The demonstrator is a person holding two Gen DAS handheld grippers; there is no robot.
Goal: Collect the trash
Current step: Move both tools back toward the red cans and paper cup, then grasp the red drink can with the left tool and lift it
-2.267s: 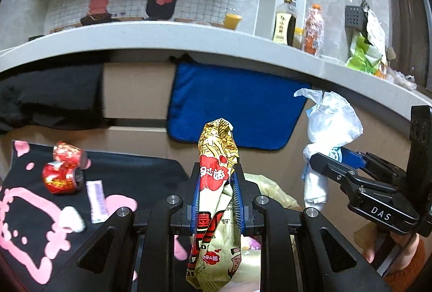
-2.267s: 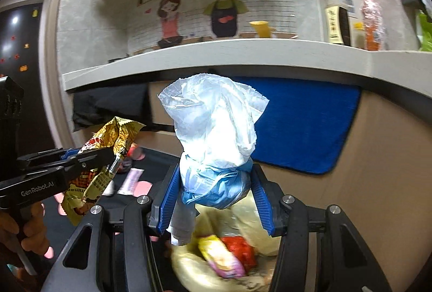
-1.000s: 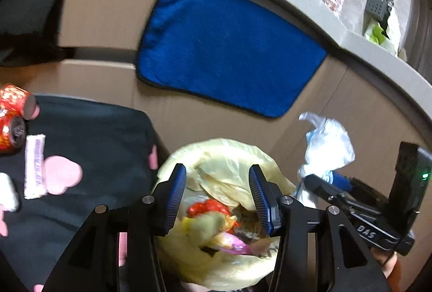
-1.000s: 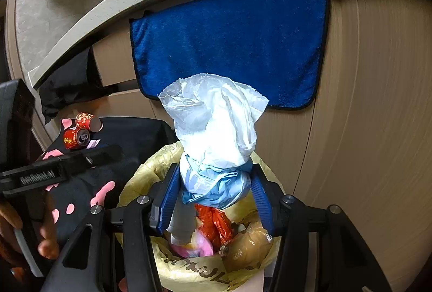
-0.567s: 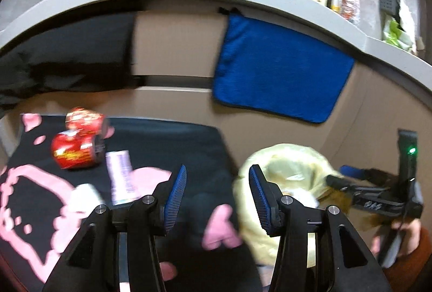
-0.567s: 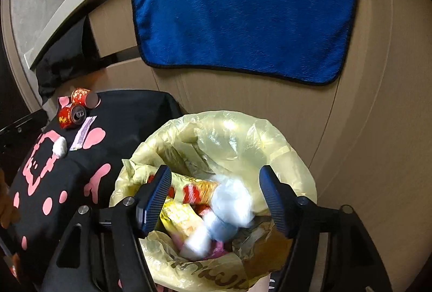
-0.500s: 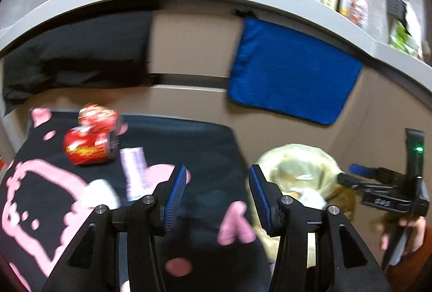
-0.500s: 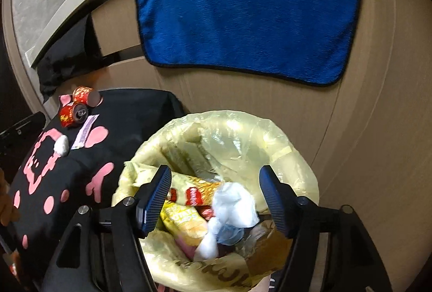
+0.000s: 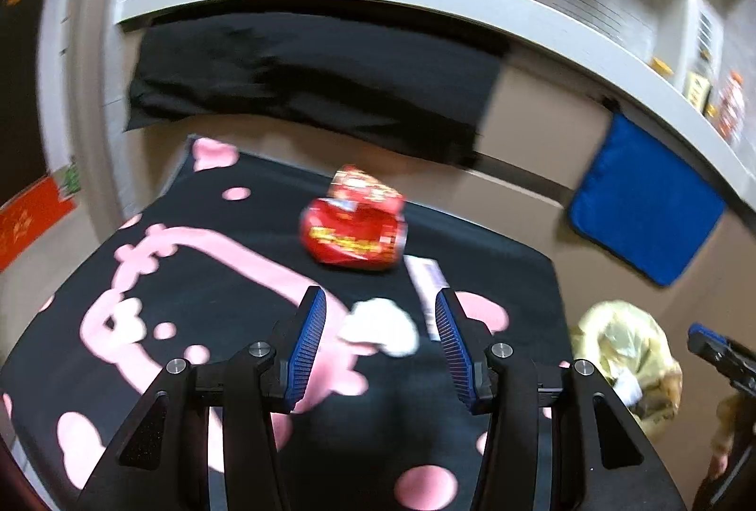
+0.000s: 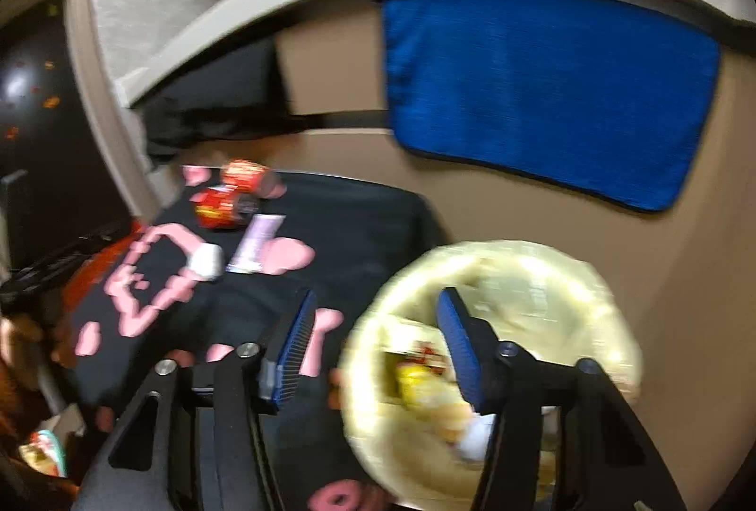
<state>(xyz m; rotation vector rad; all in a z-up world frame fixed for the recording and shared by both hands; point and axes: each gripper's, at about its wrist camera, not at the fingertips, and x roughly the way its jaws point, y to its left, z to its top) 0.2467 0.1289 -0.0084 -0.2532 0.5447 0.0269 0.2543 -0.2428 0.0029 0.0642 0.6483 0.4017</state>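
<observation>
On the black cloth with pink patterns (image 9: 198, 274), spread over the worktop, 4 pieces of trash remain: 2 crushed red cans (image 9: 354, 232), a white crumpled wad (image 9: 380, 326), a flat pale wrapper (image 9: 427, 279).

Left hand-held gripper (image 9: 380, 343): jaws apart, nothing between the pads, aimed at the wad just ahead of its tips.
Right hand-held gripper (image 10: 371, 343): empty too; jaws have just been closing a little, nothing caught. It hangs over the near rim of the yellow trash bag (image 10: 543, 274), which sits off the cloth's right edge.

Handling, judged:
- Wad: very light, soft; pinch across the middle.
- Cans: light, dented, slick metal; may roll. Grip across the body. The 2 touch, so lifting 1 may nudge the other.
- Wrapper: thin, lies flat; hardest to lift. Take an edge or end.

Around: blue towel (image 10: 543, 95) and dark cloth (image 9: 307, 85) hang below the counter edge, well clear. Nothing stands between gripper and wad; wrapper lies just beside it.
</observation>
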